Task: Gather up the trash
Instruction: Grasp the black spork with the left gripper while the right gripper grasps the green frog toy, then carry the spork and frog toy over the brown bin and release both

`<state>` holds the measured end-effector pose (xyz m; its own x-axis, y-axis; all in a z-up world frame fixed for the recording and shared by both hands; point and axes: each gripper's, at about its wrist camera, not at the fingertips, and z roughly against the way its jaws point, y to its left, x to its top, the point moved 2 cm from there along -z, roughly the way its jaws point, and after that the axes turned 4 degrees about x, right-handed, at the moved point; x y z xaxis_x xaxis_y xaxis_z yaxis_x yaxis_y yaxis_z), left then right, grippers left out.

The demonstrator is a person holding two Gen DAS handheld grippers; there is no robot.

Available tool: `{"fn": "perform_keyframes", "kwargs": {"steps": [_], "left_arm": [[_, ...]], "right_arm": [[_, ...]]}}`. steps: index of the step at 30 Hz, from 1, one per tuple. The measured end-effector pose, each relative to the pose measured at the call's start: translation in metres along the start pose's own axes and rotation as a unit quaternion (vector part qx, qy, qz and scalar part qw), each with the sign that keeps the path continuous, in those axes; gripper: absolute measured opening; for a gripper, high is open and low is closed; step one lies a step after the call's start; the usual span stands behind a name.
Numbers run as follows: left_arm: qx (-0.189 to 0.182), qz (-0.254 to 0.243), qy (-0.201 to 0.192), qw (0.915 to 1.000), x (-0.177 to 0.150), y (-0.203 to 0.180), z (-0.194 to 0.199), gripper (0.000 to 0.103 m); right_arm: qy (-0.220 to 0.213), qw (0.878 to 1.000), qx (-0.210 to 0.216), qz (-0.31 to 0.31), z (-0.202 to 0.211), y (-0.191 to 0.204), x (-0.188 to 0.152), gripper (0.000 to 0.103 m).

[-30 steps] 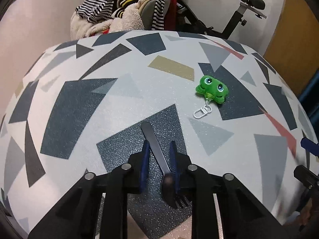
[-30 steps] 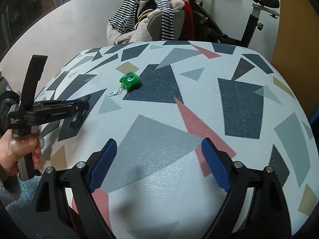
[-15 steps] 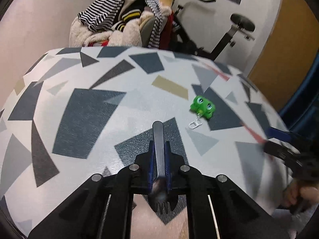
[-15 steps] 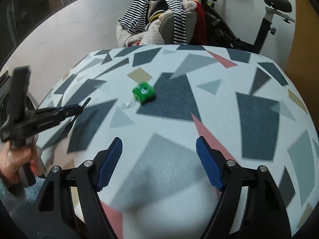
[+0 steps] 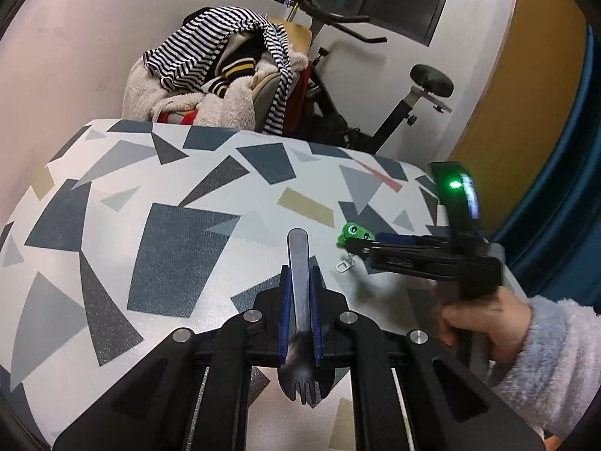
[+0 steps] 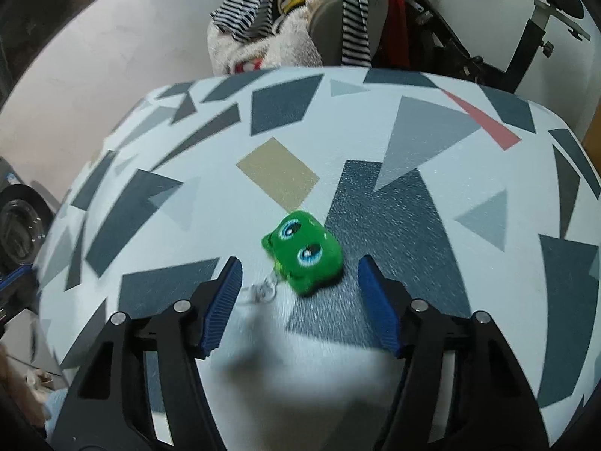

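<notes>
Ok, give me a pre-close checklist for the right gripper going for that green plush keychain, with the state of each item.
1. Right gripper open wide enough: ok, both blue pads stand apart with a gap on each side of the toy.
2. Green plush keychain centred between the fingers: ok, roughly midway, slightly ahead of the tips.
3. Metal clasp out of the way: cannot tell, it is blurred and lies near the left-hand pad.
4. Fingertips low enough over the table: cannot tell from this view.
5. Left gripper secure on the black spork: ok, pads clamp its handle.
6. Image steady: not ok, motion blur.
</notes>
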<state>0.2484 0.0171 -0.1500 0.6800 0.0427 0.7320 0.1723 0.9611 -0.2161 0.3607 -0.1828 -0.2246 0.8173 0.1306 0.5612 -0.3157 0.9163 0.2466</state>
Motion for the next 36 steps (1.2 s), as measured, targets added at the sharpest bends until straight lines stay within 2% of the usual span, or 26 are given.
{"fn": "perform_keyframes", "kwargs": {"steps": [3,5,7,14,21,27,36], "left_arm": [[-0.004,0.005,-0.002,1.0000,0.002,0.003,0.002,0.010],[-0.007,0.006,-0.003,1.0000,0.002,0.004,0.004,0.010],[-0.006,0.004,-0.002,1.0000,0.002,0.004,0.006,0.010],[-0.008,-0.006,-0.005,0.9999,0.001,-0.005,0.019,0.010],[-0.006,-0.030,-0.012,0.9994,-0.003,-0.028,0.045,0.010],[-0.002,-0.047,-0.007,0.9989,-0.019,-0.044,0.066,0.010],[-0.001,-0.065,0.000,0.9979,-0.050,-0.057,0.094,0.010]], "right_arm": [[0.014,1.000,-0.018,-0.009,-0.013,0.003,0.007,0.059],[0.021,0.999,-0.026,0.000,-0.016,0.004,0.008,0.040],[0.020,1.000,-0.017,0.004,-0.013,0.006,0.008,0.037],[-0.025,0.999,0.007,0.024,0.039,0.016,-0.007,0.035],[-0.063,0.997,0.011,0.037,0.095,0.025,-0.028,0.035],[-0.079,0.996,0.013,0.045,0.136,0.025,-0.045,0.035],[-0.100,0.991,0.017,0.082,0.187,0.036,-0.092,0.035]]}}
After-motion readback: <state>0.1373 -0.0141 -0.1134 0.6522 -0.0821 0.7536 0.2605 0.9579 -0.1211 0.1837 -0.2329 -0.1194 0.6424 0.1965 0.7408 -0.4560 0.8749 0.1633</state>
